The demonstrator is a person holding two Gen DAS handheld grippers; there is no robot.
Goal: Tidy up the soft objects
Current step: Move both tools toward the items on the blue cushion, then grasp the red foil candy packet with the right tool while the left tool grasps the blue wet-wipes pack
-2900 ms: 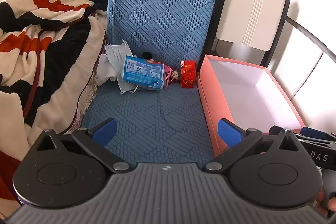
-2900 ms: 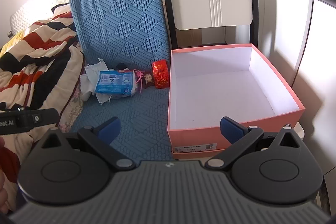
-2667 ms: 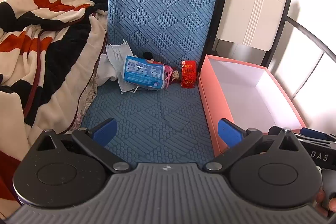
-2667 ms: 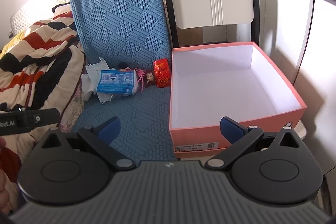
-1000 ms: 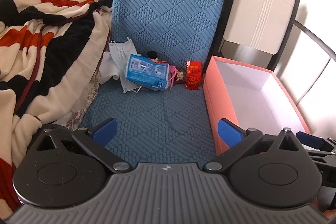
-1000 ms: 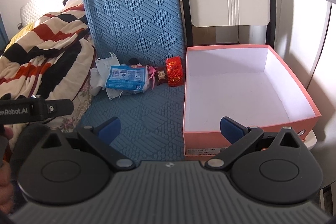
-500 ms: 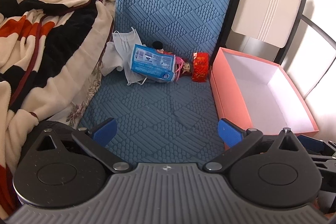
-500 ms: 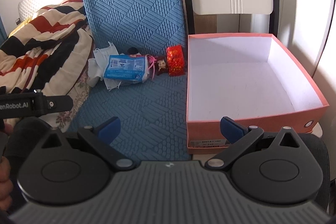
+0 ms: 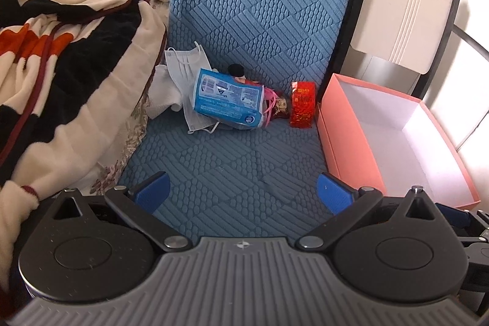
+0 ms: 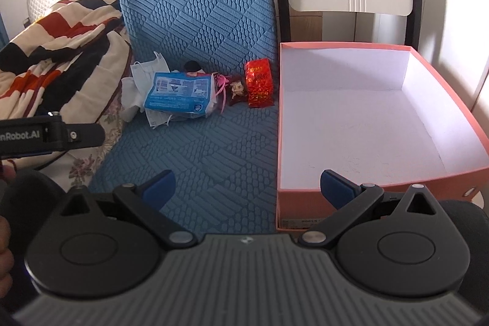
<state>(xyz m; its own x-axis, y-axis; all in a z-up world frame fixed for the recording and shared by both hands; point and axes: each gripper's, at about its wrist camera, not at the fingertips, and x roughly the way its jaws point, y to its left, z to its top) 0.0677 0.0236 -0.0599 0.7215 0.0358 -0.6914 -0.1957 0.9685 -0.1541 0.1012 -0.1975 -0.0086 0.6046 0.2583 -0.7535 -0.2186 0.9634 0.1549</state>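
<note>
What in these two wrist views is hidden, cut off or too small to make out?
- Small doll: both views, mostly covered by the blue tissue pack; its full shape is hidden.
- Black round object: behind the pack, identity unclear.
- Print on the red foil packet: too small to read.
- Label on the pink box: right view, partly blocked by the right gripper.
- Left gripper: in the right view, only a side bar shows, cut by the frame edge.

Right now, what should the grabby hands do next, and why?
Probably move the open left gripper forward to the blue tissue pack. It lies on top of the pile, straight ahead, and the pink box beside it has nothing in it yet.
</note>
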